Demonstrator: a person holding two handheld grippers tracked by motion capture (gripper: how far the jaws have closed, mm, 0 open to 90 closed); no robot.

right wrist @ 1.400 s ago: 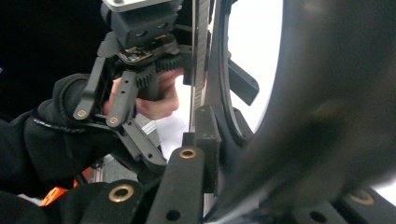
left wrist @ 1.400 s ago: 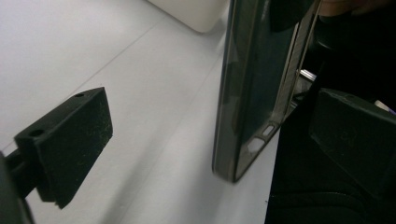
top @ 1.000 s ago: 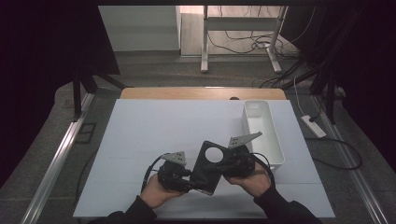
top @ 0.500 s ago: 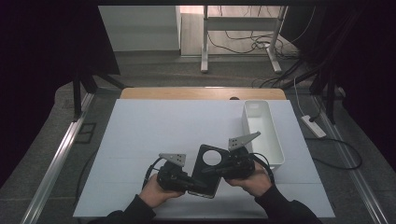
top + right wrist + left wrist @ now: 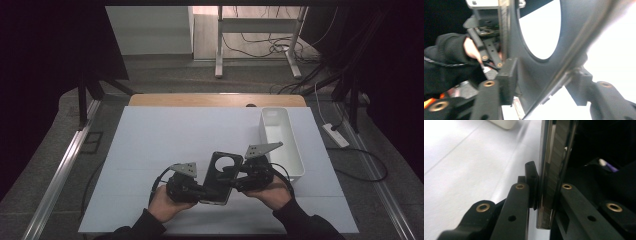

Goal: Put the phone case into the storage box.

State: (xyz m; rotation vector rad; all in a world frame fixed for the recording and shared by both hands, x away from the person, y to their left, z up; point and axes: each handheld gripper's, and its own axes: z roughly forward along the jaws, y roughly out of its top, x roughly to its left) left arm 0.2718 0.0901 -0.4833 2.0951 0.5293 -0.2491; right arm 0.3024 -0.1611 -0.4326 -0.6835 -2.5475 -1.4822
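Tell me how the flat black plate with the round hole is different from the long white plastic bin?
The flat black plate with the round hole is dark and thin; the long white plastic bin is pale and deep, with walls. The plate is propped up between the left gripper and right gripper; the bin rests untouched at the right. Both are over the white table.

Both forearms enter from the near edge, angled inward toward each other. The left gripper (image 5: pixel 202 189) has its black jaws clamped tight on a thin edge. The right gripper (image 5: pixel 235 181) has just been opening its black jaws, which straddle the same piece.
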